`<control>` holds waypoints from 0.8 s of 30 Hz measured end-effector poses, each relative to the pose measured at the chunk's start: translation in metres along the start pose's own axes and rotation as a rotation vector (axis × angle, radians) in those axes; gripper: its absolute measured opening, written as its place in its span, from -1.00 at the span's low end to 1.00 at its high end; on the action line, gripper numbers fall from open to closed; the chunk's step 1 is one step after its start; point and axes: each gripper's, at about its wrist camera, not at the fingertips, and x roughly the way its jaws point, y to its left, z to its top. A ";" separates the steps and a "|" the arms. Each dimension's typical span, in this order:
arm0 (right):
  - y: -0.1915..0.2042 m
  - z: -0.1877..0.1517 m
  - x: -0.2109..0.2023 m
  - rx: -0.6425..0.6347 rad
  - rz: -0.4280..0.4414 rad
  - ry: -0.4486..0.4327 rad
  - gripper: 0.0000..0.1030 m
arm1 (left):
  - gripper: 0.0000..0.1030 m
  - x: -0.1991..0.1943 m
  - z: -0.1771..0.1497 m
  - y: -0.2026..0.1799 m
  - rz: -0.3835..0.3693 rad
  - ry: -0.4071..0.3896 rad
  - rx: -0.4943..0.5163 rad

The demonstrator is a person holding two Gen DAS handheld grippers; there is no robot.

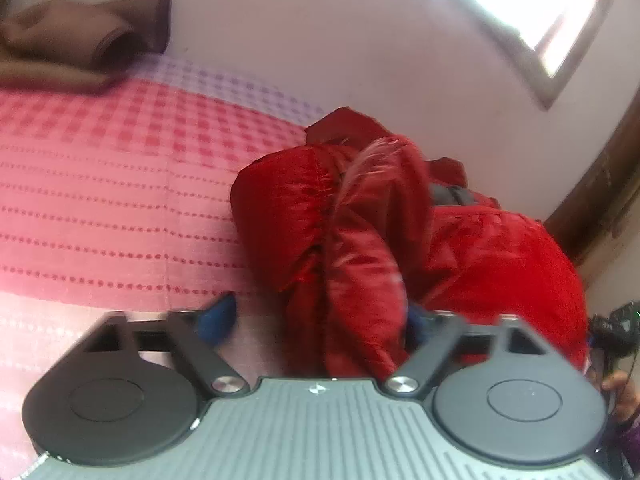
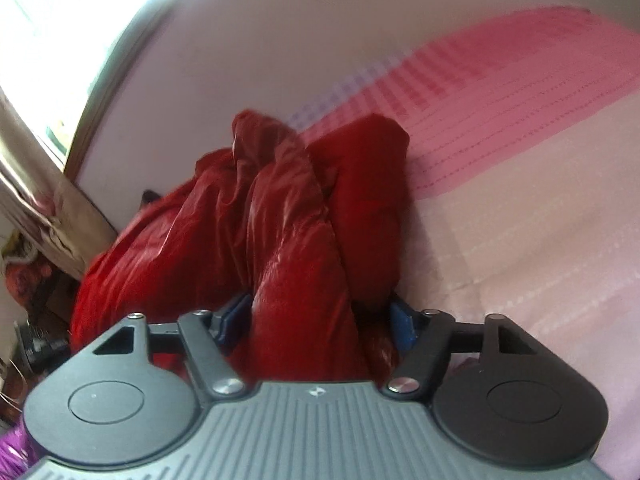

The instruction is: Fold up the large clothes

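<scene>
A shiny red puffer jacket (image 1: pixel 360 240) with a pale fur trim lies bunched on a pink patterned bed (image 1: pixel 100 200). My left gripper (image 1: pixel 320 320) is wide open, its blue pads on either side of a thick fold of the jacket, the right pad partly hidden by it. In the right wrist view the jacket (image 2: pixel 288 240) fills the centre, and my right gripper (image 2: pixel 316 320) has its blue pads against both sides of a padded fold of it.
A brown folded blanket (image 1: pixel 80 40) lies at the far left of the bed. A white wall and a bright window (image 1: pixel 560 20) stand behind. A curtain (image 2: pixel 36 192) and clutter show at the left of the right wrist view.
</scene>
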 end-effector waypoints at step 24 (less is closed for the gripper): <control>0.051 0.000 -0.054 -0.186 -0.153 -0.181 0.19 | -0.42 -0.024 -0.014 -0.031 0.113 -0.034 0.001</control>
